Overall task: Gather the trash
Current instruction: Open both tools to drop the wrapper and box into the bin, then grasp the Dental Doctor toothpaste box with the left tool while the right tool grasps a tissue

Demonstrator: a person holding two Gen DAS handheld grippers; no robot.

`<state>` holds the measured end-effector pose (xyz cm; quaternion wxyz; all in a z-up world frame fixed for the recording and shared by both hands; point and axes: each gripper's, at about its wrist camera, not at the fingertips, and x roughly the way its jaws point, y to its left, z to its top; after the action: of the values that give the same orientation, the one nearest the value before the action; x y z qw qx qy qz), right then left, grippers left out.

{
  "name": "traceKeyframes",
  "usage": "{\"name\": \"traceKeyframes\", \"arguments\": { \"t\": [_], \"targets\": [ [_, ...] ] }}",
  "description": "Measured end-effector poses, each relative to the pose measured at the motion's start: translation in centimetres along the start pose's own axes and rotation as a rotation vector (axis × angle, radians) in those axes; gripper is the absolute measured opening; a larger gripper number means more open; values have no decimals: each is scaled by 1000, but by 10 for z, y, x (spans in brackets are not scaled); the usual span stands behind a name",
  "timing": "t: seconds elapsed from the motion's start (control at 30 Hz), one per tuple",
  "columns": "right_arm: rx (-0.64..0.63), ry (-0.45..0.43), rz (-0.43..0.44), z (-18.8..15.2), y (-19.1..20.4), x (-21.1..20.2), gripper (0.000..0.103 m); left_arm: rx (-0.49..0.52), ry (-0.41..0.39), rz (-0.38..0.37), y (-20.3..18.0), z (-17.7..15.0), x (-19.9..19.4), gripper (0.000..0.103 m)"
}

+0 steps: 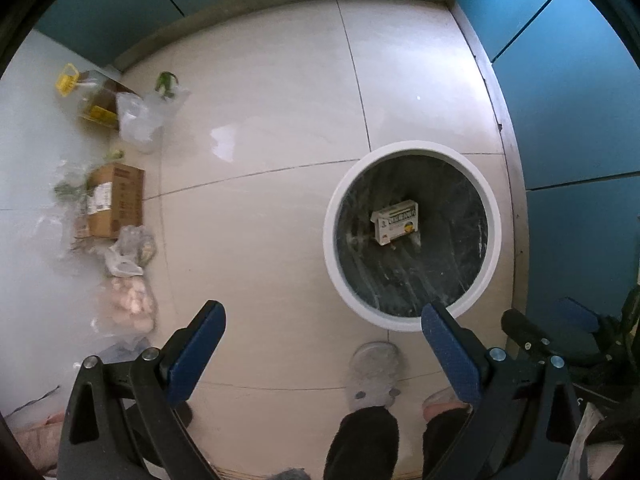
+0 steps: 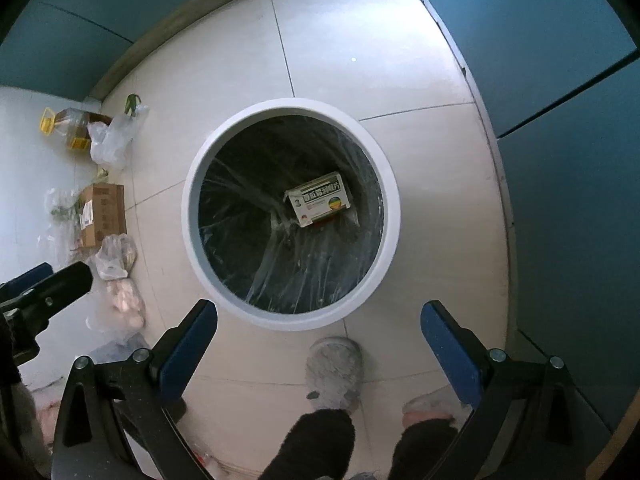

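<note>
A round white bin (image 1: 332, 236) (image 2: 192, 216) with a black liner stands on the tiled floor. At its bottom lies a small white box (image 1: 396, 222) (image 2: 320, 198) with a printed label. My left gripper (image 1: 324, 316) points down at the floor to the left of the bin, open, nothing between its blue pads. My right gripper (image 2: 320, 314) hangs over the bin's near rim, also open and empty. Each gripper shows at the edge of the other's view.
Along the left wall lie a cardboard box (image 1: 116, 200) (image 2: 106, 214), an oil bottle with a yellow handle (image 1: 86, 96) (image 2: 66, 126), and several plastic bags of food (image 1: 128, 300) (image 2: 122, 300). Teal cabinets (image 1: 580, 100) line the back and right. A person's slippered feet (image 1: 374, 376) (image 2: 334, 372) stand below the bin.
</note>
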<state>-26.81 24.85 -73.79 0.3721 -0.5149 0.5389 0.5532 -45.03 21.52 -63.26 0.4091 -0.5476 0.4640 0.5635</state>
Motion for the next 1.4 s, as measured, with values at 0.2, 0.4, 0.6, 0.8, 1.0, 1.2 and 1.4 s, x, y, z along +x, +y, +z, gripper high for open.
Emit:
{"name": "traceKeyframes", "arguments": {
  "t": [0.2, 0.4, 0.6, 0.8, 1.0, 1.2, 1.4],
  "targets": [
    [-13, -22, -58, -18, 14, -58, 103, -4, -51, 18, 7, -17, -59, 100],
    [-21, -64, -86, -39, 28, -132, 103, 6, -96, 13, 14, -33, -120, 100],
    [-31, -111, -84, -64, 41, -218, 103, 24, -122, -14, 18, -55, -189, 100],
    [-27, -159, -70, -94, 54, -307, 103, 44, -141, -30, 23, -85, -258, 100],
    [-12, -211, -33, -133, 65, -397, 103, 53, -196, -40, 27, -112, -323, 100],
    [7, -258, 46, -167, 66, -458, 103, 56, -269, -64, 16, -130, -378, 100],
    [69, -344, 176, -202, 31, -525, 103, 168, -440, -67, -41, -134, -444, 103]
  ]
}}
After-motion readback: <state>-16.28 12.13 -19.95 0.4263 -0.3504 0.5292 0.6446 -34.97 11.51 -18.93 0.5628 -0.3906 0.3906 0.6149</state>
